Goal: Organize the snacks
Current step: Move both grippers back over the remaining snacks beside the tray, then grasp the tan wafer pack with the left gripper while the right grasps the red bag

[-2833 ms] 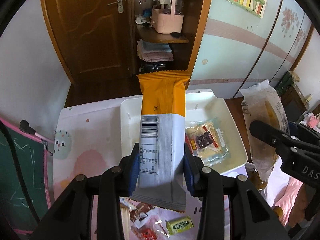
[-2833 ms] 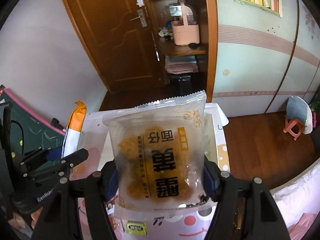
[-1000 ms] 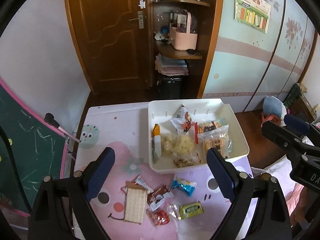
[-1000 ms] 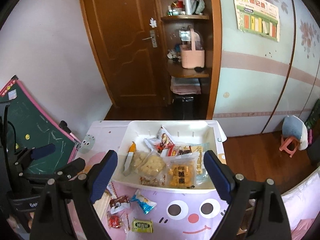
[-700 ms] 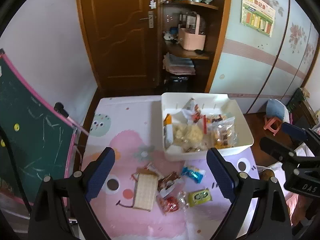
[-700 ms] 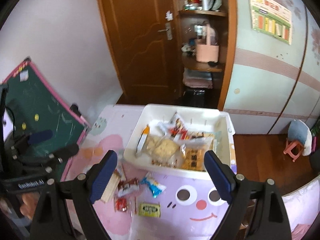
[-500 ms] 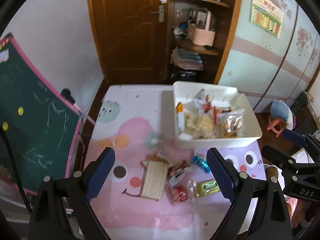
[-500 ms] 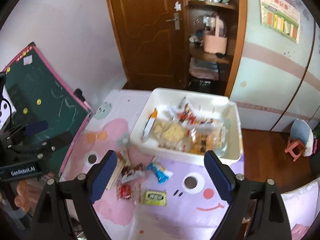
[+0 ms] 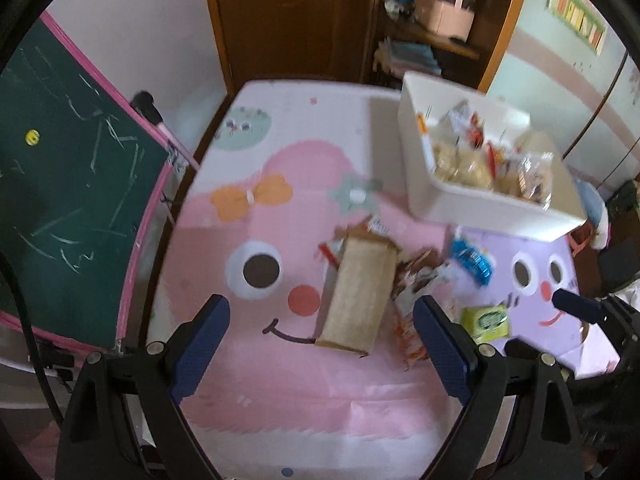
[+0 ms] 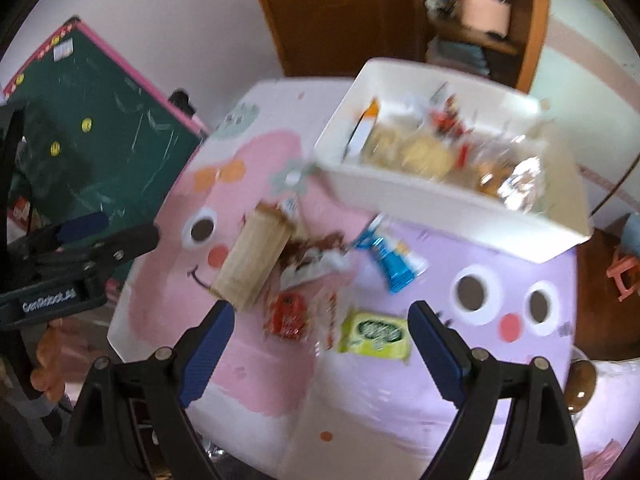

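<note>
A white bin [image 9: 448,204] [image 10: 440,200] holds several snack packets at the far right of the table. Loose snacks lie in front of it: a tan cracker pack [image 9: 358,300] [image 10: 254,258], a blue packet [image 9: 472,262] [image 10: 394,262], a red packet [image 10: 286,316], a green-yellow packet [image 9: 486,322] [image 10: 374,334] and a brown-and-white wrapper [image 10: 316,258]. My left gripper [image 9: 320,344] is open and empty above the table, near the cracker pack. My right gripper [image 10: 318,344] is open and empty above the red and green packets.
The table has a pink and purple cartoon mat [image 9: 260,268]. A green chalkboard [image 9: 60,168] leans at its left edge. A wooden door [image 9: 288,16] and a shelf with a pink basket [image 9: 442,20] stand behind. A small pink stool [image 10: 622,276] is on the floor to the right.
Both grippers let go of their packets, the orange-and-white one and the clear cookie one, which now lie in the bin. Both have since drawn back and tilted down towards the loose snacks.
</note>
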`<control>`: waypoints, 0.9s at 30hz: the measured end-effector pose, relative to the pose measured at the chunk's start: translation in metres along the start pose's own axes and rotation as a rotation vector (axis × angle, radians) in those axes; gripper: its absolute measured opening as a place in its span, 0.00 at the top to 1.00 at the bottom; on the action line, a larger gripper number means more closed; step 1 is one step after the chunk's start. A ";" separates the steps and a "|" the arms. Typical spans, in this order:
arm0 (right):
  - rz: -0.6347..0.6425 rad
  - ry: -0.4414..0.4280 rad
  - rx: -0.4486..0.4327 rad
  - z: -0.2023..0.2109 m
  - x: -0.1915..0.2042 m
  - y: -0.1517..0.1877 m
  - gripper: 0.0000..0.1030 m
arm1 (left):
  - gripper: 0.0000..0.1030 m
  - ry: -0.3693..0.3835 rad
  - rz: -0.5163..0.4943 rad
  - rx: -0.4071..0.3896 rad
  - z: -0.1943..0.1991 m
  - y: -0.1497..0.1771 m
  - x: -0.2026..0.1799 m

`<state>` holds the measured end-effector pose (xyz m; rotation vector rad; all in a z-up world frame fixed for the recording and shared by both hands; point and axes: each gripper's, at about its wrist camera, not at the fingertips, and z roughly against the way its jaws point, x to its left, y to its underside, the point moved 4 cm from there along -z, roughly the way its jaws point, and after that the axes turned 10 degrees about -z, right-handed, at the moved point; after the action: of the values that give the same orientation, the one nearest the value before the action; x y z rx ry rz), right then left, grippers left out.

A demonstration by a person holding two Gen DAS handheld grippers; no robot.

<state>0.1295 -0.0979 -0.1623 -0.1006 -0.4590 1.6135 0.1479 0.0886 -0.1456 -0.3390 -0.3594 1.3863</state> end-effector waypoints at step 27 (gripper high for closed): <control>0.131 0.068 0.043 -0.104 0.023 0.032 0.47 | 0.28 0.103 -0.028 0.227 -0.146 0.006 -0.031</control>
<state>0.1321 -0.0526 -0.2643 -0.1553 -0.3717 1.7419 0.2017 0.0553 -0.2809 -0.2161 -0.1190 1.3610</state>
